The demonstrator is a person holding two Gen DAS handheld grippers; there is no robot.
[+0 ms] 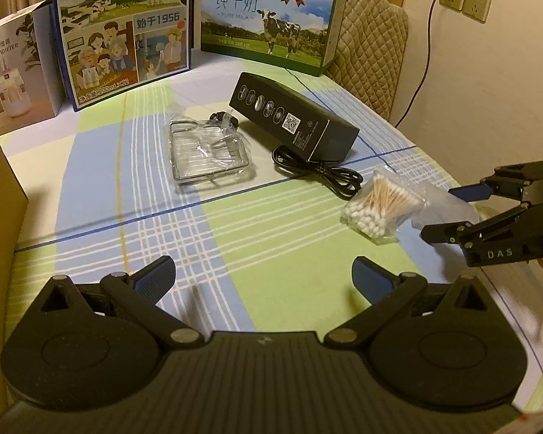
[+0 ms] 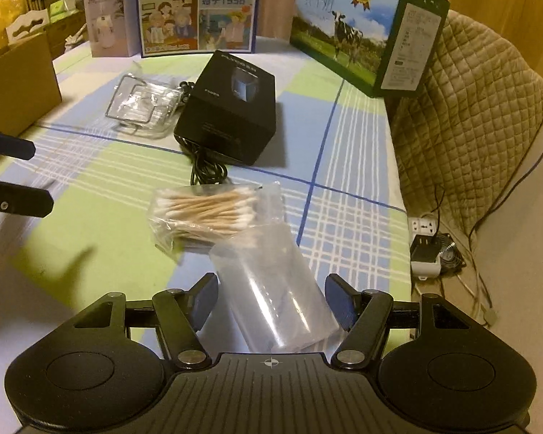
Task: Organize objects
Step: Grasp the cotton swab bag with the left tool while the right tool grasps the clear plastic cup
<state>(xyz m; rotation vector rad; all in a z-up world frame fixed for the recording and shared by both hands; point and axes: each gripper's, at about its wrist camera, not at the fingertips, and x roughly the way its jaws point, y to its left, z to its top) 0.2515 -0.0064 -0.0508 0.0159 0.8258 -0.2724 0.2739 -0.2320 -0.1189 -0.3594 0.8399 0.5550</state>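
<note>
1. Left gripper (image 1: 262, 271) hovers over the checked tablecloth (image 1: 235, 224), jaws spread wide with nothing between them.
2. Clear plastic tray (image 1: 208, 153) lies left of the black box (image 1: 297, 117), whose long axis runs from far-left to near-right.
3. Black cable (image 1: 322, 171) is coiled at the box's near end.
4. Cotton swab bag (image 2: 202, 213) lies just beyond the right gripper (image 2: 271, 298); the swabs' long axis runs left to right in the right wrist view.
5. Right gripper is released, its fingers either side of the bag's empty clear tail.

On the counter (image 1: 235, 238): two milk cartons, blue (image 1: 123, 29) and green (image 1: 271, 21); one humidifier box (image 1: 18, 72); one black box (image 1: 293, 119). One cable (image 1: 322, 173), one swab bag (image 1: 383, 206), one wire tray (image 1: 208, 152). One brown carton (image 2: 18, 79) at the edge.
</note>
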